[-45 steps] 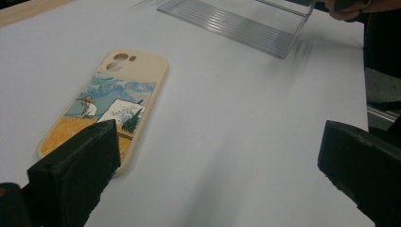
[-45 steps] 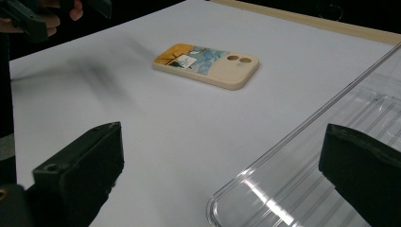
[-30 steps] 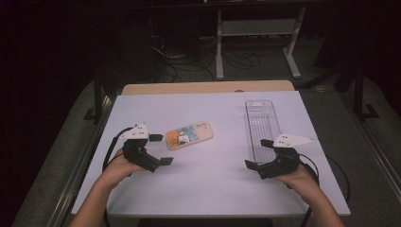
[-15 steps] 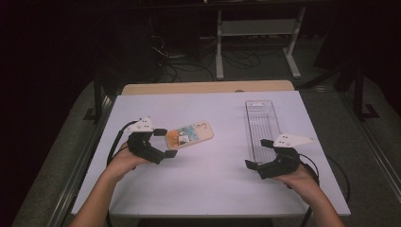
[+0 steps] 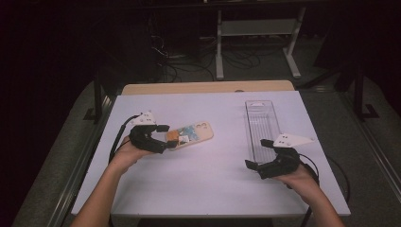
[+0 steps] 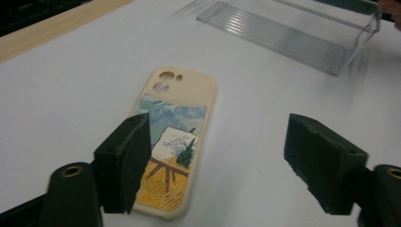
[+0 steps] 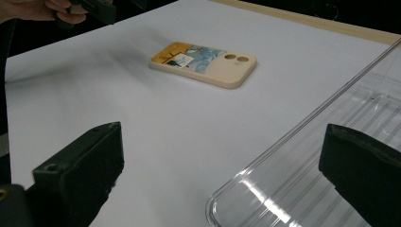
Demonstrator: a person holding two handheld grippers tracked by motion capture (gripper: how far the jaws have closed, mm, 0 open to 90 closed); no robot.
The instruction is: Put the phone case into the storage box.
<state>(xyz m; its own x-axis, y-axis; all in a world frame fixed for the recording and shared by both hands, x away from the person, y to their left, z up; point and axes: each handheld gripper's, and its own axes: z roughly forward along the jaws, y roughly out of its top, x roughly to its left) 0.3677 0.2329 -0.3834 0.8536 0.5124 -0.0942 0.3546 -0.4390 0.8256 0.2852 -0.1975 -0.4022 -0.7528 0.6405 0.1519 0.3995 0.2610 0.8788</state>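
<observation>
A beige phone case (image 5: pixel 191 134) printed with a painting lies flat on the white table, left of centre. My left gripper (image 5: pixel 169 136) sits at its left end, open. In the left gripper view the case (image 6: pixel 177 137) has its lower end between the jaws: the left jaw hangs over its corner, the right jaw stands well off to its side. The jaws have just been closing and neither pad presses on the case. My right gripper (image 5: pixel 257 152) rests open with nothing between its jaws at the near end of a clear plastic tray (image 5: pixel 262 123). The right gripper view also shows the case (image 7: pixel 205 64).
The white table top (image 5: pixel 213 184) has a wooden strip (image 5: pixel 208 87) along its far edge. The long ribbed tray (image 7: pixel 331 156) runs front to back on the right side. Cables and a metal stand (image 5: pixel 255 28) are on the dark floor behind.
My left gripper has moved right and away from the person to the phone case's end, and its jaws have narrowed. The right gripper and the tray have stayed put.
</observation>
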